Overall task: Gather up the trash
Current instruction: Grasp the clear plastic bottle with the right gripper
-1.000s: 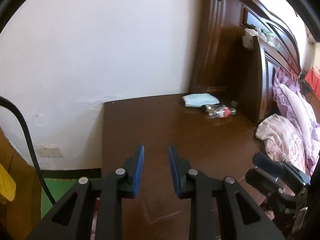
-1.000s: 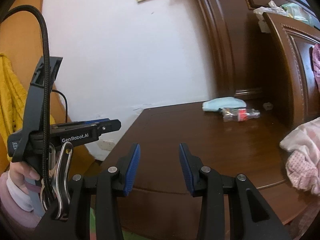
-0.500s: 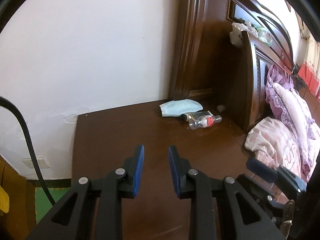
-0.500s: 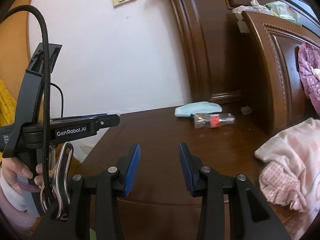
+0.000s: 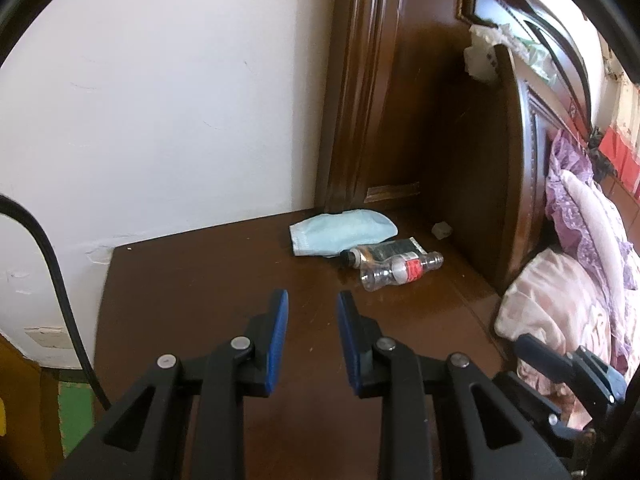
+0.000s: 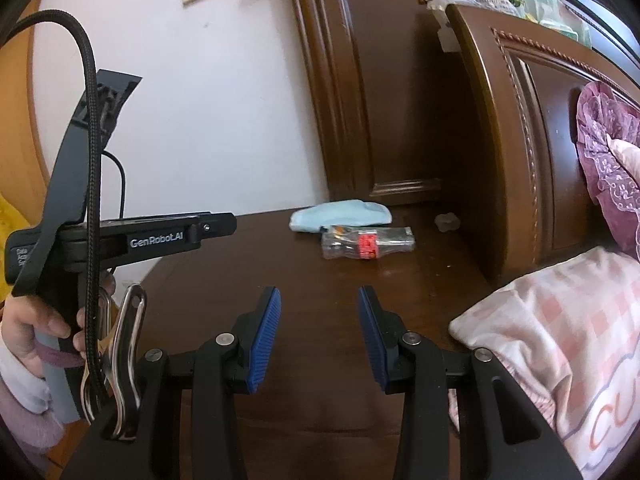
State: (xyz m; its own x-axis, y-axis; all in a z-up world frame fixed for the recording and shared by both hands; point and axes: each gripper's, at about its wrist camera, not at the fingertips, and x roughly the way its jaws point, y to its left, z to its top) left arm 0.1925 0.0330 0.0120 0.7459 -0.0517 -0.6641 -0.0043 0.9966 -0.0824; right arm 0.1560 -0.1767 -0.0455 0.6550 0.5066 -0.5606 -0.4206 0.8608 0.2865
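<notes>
A clear plastic bottle [image 5: 400,270] with a red label lies on its side at the back of a dark wooden nightstand [image 5: 200,300]; it also shows in the right wrist view [image 6: 356,245]. A dark small bottle or wrapper [image 5: 380,250] lies against it. A light blue face mask [image 5: 340,232] lies behind them, also in the right wrist view [image 6: 340,216]. A small crumpled scrap [image 5: 441,230] sits by the headboard. My left gripper [image 5: 311,312] is open and empty, short of the trash. My right gripper [image 6: 319,308] is open and empty, nearer the front.
A tall dark wooden headboard [image 6: 520,120] stands right of the nightstand, with tissues and packets [image 6: 500,0] on top. Pink and purple bedding [image 6: 560,320] lies at the right. A white wall [image 5: 160,100] is behind. A black cable [image 5: 60,280] hangs at the left.
Both grippers have moved forward and turned right toward the back of the nightstand; the bottle and mask look larger and more central. Both stay open and empty.
</notes>
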